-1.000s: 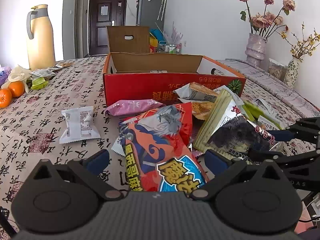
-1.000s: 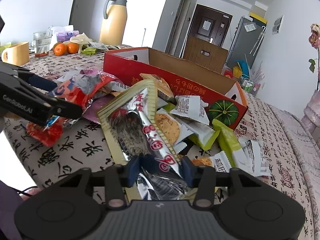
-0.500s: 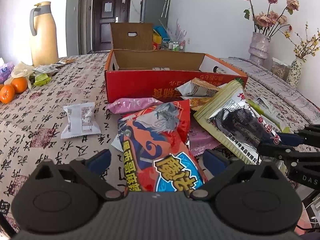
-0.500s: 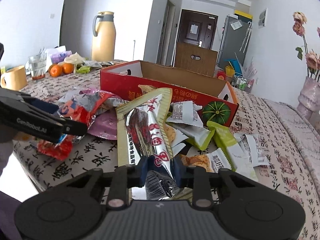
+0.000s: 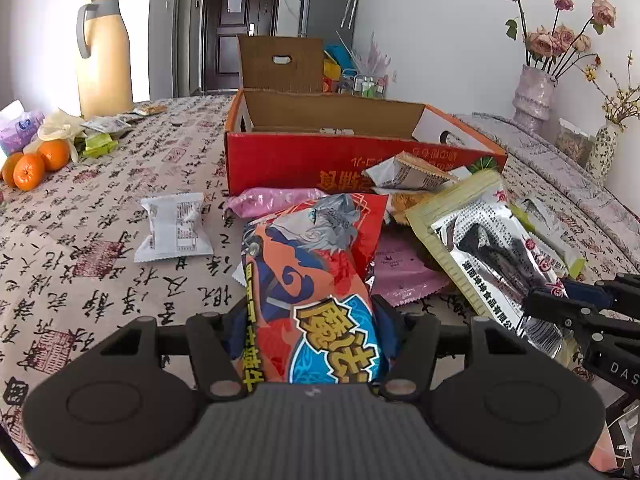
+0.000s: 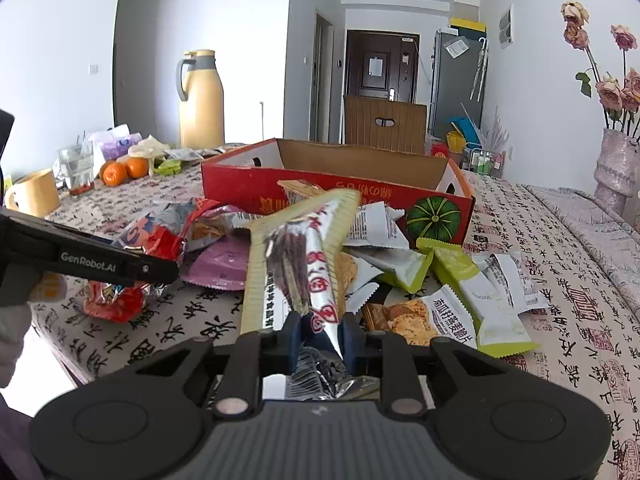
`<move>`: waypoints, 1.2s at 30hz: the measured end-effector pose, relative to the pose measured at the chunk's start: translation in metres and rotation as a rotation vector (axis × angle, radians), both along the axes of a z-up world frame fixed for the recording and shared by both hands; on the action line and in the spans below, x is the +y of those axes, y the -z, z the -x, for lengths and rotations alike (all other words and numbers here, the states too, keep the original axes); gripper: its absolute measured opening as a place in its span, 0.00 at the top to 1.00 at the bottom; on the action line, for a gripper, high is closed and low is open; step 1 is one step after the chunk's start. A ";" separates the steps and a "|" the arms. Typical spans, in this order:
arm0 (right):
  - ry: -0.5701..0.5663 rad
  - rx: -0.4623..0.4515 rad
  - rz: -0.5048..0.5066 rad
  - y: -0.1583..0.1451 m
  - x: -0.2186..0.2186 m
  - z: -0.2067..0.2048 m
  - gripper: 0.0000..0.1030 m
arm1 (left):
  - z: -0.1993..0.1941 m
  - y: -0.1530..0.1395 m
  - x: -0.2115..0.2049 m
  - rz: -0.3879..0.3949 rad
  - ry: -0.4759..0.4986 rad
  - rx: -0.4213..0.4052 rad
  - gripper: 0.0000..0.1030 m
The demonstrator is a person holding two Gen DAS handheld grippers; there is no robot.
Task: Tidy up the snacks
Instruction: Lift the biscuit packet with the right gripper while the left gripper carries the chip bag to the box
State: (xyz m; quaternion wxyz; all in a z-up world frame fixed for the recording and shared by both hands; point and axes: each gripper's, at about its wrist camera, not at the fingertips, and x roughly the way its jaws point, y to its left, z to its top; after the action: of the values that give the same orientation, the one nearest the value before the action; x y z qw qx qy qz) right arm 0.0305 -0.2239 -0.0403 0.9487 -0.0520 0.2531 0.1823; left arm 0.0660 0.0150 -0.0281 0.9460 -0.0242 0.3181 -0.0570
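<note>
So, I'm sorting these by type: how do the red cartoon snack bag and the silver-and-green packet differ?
The red cartoon bag is broad and puffy; the silver-and-green packet is long and flat. The red bag sits between the closing left gripper jaws; the packet is pinched in the shut right gripper. Both are sealed and outside the red box.

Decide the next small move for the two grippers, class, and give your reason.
Probably finish the left gripper closing on the red bag, then lift both. The right gripper already pinches the silver packet, and the red box behind stands open.
</note>
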 end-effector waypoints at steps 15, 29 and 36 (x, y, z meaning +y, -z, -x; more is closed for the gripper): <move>0.023 -0.086 -0.074 -0.018 -0.016 0.016 0.83 | 0.009 -0.030 -0.011 -0.023 -0.003 -0.089 0.40; 0.050 -0.173 -0.123 -0.038 -0.026 -0.009 0.83 | -0.018 -0.060 -0.023 -0.014 -0.005 -0.144 0.40; 0.056 -0.205 -0.154 -0.045 -0.029 -0.037 0.83 | -0.042 -0.071 -0.029 -0.007 -0.015 -0.155 0.40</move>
State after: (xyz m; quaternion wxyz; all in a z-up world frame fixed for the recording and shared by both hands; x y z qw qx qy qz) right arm 0.0679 -0.2526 0.0044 0.9755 0.0098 0.1413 0.1684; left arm 0.1078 -0.0137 0.0427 0.9684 -0.0185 0.2437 -0.0506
